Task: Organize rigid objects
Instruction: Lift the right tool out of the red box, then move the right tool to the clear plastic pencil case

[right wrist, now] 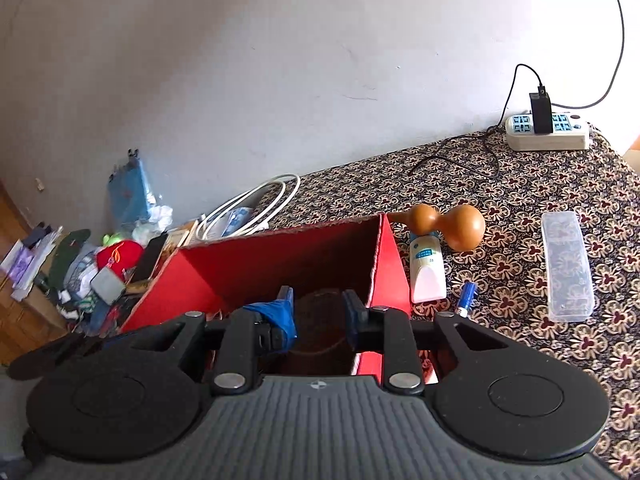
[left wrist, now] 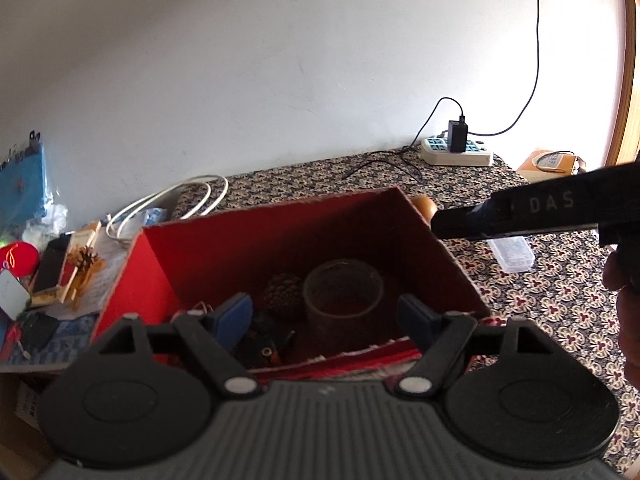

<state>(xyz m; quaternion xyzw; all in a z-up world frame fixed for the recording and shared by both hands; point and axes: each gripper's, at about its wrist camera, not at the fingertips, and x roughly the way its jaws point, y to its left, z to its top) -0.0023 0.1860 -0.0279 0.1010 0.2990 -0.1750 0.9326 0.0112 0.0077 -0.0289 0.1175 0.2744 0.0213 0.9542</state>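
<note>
Overhead, both grippers hang above the red box (left wrist: 256, 256), which sits on the floral tablecloth (left wrist: 540, 292). Left gripper (left wrist: 326, 312): fingers spread wide, nothing between the blue pads (left wrist: 234, 314). Right gripper (right wrist: 318, 312): fingers set narrow with a visible gap, nothing gripped; a scrap of blue material hangs off its left pad (right wrist: 276, 312). Inside the box: a dark brown cylindrical cup (left wrist: 343, 296) standing upright, a pine cone (left wrist: 282, 292) just beside it on its left, and a small black item with an orange spot (left wrist: 266, 346) nearer the front wall; cannot tell what it is. Outside the box, on its right in the right wrist view: a brown gourd (right wrist: 444, 222) lying on its side, a white bottle (right wrist: 427, 272) touching the gourd's neck, a small blue tube (right wrist: 466, 298), and a clear plastic case (right wrist: 567, 266) further right. White power strip (right wrist: 548, 130) with a black charger sits by the wall. Clutter pile (right wrist: 100, 264) left of the box.
</note>
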